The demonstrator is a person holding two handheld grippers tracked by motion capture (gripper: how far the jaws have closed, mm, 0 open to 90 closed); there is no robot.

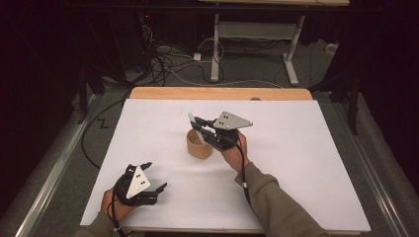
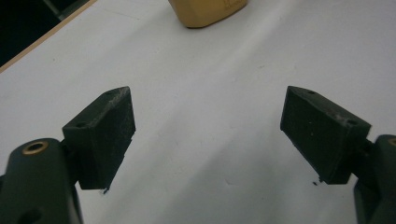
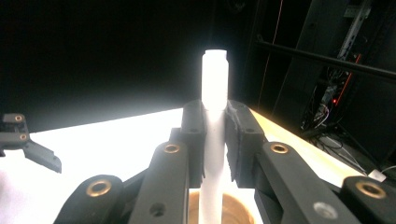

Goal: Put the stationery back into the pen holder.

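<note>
Two grippers are in my hands over the white table [image 1: 296, 163], and I read them from left to right. At about eight o'clock on the table in the high view sits my left gripper [image 1: 154, 177], low near the front edge, its jaws spread wide with nothing between them; in the left gripper view [image 2: 208, 135] I see bare white table between the two black pads, and the tan cup [image 2: 208, 11] lies ahead at twelve o'clock, well apart. Near the centre of the table in the high view stands that same round tan cup [image 1: 199, 144], upright and open at the top. Just to its right, at about three o'clock of it, my right gripper [image 1: 198, 124] hangs above the rim, its jaws clamped on a slim white tube [image 1: 192, 120] that tilts up toward eleven o'clock. In the right gripper view [image 3: 215, 140] the white tube [image 3: 215, 79] stands upright between the closed jaws, its top sticking out above them and its lower end going down into the mouth of the cup [image 3: 236, 210] below.
</note>
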